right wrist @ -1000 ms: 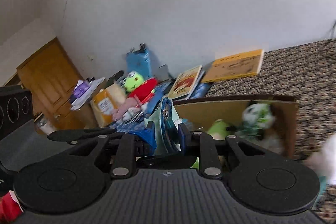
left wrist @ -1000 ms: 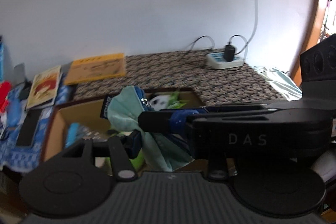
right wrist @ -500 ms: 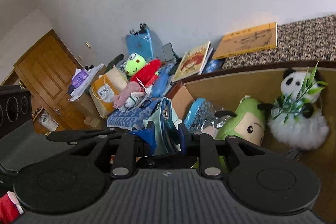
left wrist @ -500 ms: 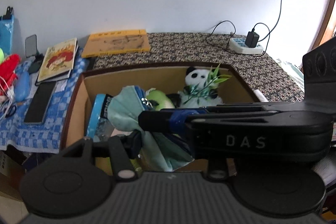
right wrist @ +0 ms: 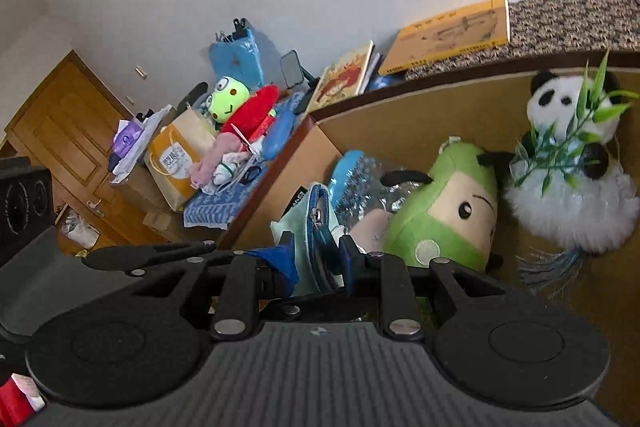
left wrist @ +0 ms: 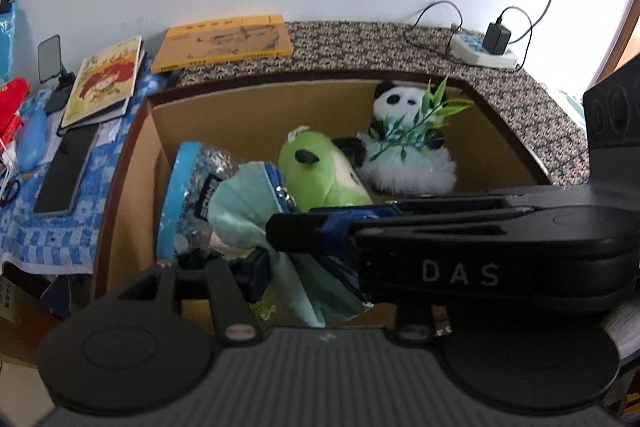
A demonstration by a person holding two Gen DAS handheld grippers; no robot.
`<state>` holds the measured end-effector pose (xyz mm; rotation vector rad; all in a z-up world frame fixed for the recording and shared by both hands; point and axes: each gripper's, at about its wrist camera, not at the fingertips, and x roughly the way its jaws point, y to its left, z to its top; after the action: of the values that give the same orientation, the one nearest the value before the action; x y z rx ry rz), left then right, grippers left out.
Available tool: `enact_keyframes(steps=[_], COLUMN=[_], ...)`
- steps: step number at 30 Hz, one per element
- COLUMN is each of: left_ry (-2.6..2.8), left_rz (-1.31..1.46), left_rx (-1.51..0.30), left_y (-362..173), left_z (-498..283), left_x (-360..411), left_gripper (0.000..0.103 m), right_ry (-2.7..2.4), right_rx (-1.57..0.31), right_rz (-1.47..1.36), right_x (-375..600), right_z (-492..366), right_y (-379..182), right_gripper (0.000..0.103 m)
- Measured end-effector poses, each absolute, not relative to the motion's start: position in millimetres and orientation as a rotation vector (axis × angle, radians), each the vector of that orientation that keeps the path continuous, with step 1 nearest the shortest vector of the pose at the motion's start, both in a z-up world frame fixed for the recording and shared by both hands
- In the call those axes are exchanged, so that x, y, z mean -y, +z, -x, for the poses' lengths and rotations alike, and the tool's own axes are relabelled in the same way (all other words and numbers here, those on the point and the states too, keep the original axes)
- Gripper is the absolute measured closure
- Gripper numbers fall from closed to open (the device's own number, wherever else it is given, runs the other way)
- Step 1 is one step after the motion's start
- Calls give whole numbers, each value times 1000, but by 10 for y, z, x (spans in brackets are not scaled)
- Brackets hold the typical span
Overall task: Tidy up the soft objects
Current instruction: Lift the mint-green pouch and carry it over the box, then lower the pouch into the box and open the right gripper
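While both tools clamp it, the pale mint fabric pouch with a blue zipper edge [left wrist: 256,203] hangs over the open brown cardboard box [left wrist: 248,115], which lies directly below and ahead of both. The right gripper [right wrist: 316,259] pinches the zipper edge; the left gripper [left wrist: 266,251] is clenched on the cloth lower down, its far finger hidden. The pouch's long axis runs roughly upright. I count one pouch and, ahead of it in the box, one green plush doll [right wrist: 448,219], one white-and-black panda plush [right wrist: 568,163] and one blue-rimmed silvery packet [left wrist: 188,187].
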<state>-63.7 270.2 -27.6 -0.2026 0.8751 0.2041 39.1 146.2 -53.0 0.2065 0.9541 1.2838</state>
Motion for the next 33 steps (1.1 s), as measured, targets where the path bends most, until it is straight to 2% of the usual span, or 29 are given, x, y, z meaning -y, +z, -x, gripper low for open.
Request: enact_keyframes(steps=[33], left_ry=[270], left_rz=[249], left_rx=[-975], left_y=[-607], left_z=[492], left_x=[-2660], left_gripper=[69], right_ry=[1394], right_rx=[-943], right_rz=[-130], right_x=[-1442], right_z=[-510], right_y=[-685], right_gripper=[98])
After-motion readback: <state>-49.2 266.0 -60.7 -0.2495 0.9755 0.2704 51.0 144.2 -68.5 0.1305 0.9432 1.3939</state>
